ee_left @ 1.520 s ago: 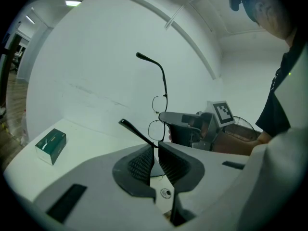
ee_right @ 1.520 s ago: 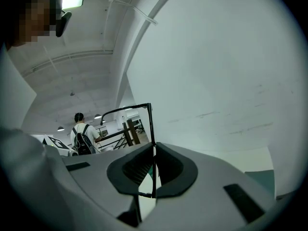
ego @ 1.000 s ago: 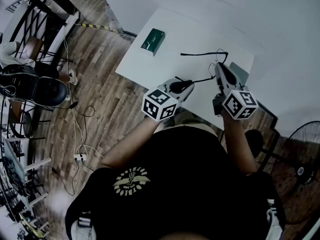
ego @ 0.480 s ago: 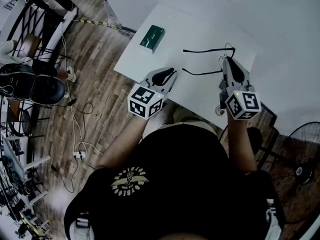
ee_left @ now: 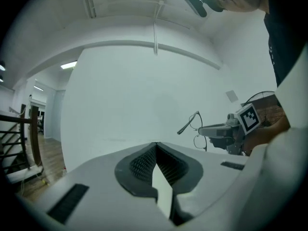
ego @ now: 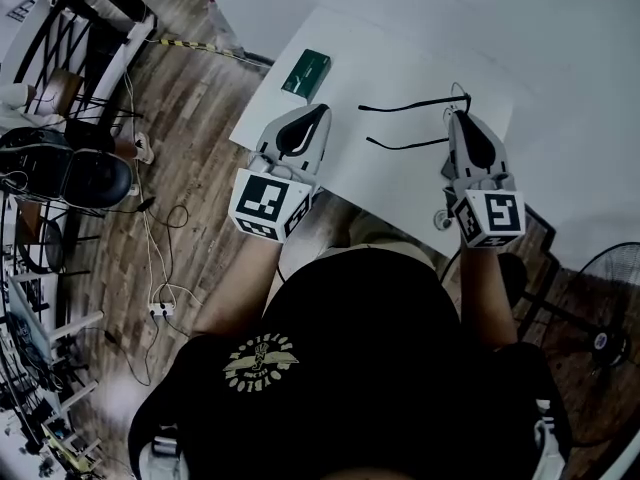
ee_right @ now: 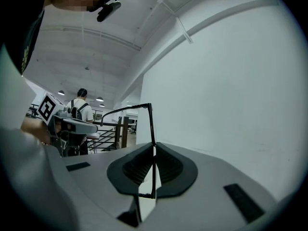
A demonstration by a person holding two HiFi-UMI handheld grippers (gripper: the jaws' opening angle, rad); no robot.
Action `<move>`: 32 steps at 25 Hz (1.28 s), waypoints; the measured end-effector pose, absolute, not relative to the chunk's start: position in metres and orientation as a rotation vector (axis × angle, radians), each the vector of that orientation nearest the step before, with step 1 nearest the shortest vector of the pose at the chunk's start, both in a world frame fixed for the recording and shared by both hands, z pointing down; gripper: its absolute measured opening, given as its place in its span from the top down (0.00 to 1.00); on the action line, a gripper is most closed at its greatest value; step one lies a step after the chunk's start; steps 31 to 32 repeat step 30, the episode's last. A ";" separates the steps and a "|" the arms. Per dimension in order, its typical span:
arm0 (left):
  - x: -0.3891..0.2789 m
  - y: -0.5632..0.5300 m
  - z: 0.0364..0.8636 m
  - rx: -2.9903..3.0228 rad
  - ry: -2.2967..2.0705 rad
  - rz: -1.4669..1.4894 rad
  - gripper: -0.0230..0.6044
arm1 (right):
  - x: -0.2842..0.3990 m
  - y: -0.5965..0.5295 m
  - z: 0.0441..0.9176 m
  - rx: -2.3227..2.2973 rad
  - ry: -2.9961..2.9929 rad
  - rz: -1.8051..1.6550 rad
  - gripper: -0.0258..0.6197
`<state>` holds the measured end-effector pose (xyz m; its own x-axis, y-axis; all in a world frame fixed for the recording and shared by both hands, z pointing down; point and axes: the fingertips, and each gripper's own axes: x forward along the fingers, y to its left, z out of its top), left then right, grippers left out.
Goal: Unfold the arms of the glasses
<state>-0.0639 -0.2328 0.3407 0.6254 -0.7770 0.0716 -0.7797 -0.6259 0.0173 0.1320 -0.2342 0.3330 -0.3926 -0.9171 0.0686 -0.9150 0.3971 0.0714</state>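
Observation:
The thin black-framed glasses (ego: 404, 104) hang over the white table (ego: 370, 58) with both arms spread out to the left. My right gripper (ego: 458, 118) is shut on the glasses at their front frame. In the right gripper view the glasses' frame (ee_right: 151, 124) runs up from between the jaws of my right gripper (ee_right: 154, 147). My left gripper (ego: 316, 112) is over the table's left edge, apart from the glasses, shut with nothing in it. The left gripper view shows its jaws closed at my left gripper (ee_left: 156, 144), with the glasses (ee_left: 194, 128) far off to the right.
A green box (ego: 305, 76) lies on the table's far left corner. Chairs and cables (ego: 150, 258) crowd the wooden floor at left. A fan (ego: 600, 340) stands at the lower right. A person (ee_right: 79, 106) stands far back in the right gripper view.
My left gripper has let go of the glasses' near arm and drawn away to the left. The right gripper has kept the glasses, whose arms now stand spread.

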 end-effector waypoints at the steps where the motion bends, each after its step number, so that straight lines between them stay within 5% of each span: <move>1: -0.067 -0.233 0.334 2.795 -1.363 0.071 0.95 | 0.131 -0.233 0.330 1.672 -2.544 -0.047 0.93; 32: -0.051 -0.171 0.274 2.965 -1.321 0.009 0.95 | 0.102 -0.173 0.307 1.661 -2.531 -0.148 0.93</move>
